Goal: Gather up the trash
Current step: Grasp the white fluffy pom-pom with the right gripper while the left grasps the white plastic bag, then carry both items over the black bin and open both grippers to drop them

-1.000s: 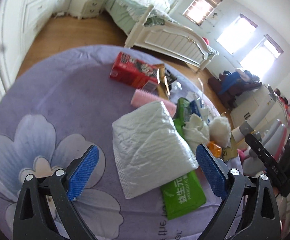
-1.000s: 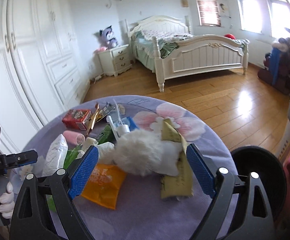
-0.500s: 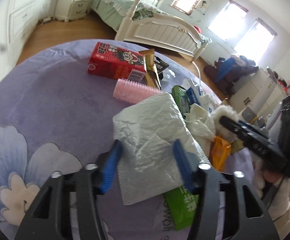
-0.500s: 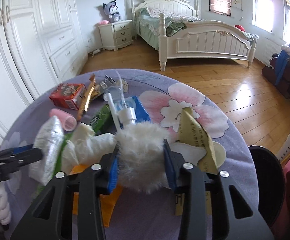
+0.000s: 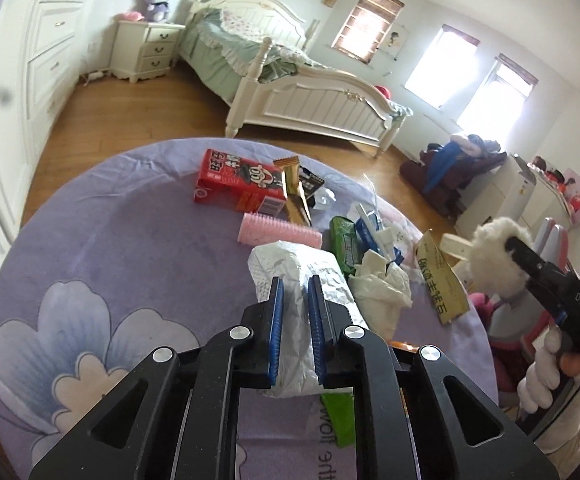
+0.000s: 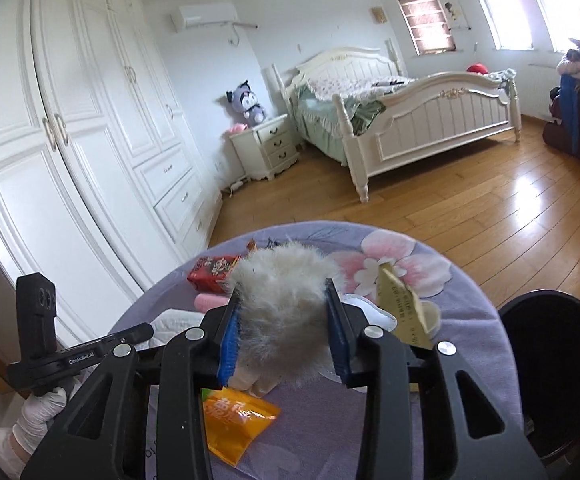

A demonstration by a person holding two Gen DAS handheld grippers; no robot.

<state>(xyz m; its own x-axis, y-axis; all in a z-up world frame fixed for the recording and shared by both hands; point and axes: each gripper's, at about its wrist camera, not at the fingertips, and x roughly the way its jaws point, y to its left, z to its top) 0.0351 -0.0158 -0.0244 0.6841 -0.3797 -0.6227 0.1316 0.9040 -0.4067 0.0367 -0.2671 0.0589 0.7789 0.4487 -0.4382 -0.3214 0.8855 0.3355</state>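
My left gripper is shut on a crumpled white plastic bag at the near side of the trash pile on the round purple table. My right gripper is shut on a white fluffy ball and holds it above the table; it also shows in the left wrist view at the right. Loose trash lies around: a red box, a pink roller, a green packet, white tissue, a tan wrapper and an orange packet.
A black bin stands beside the table at the right. A white bed, a nightstand and white wardrobes line the room beyond, over wooden floor.
Both grippers went from wide open to shut: the left closed on the white bag, the right closed on the fluffy ball and lifted it off the table.
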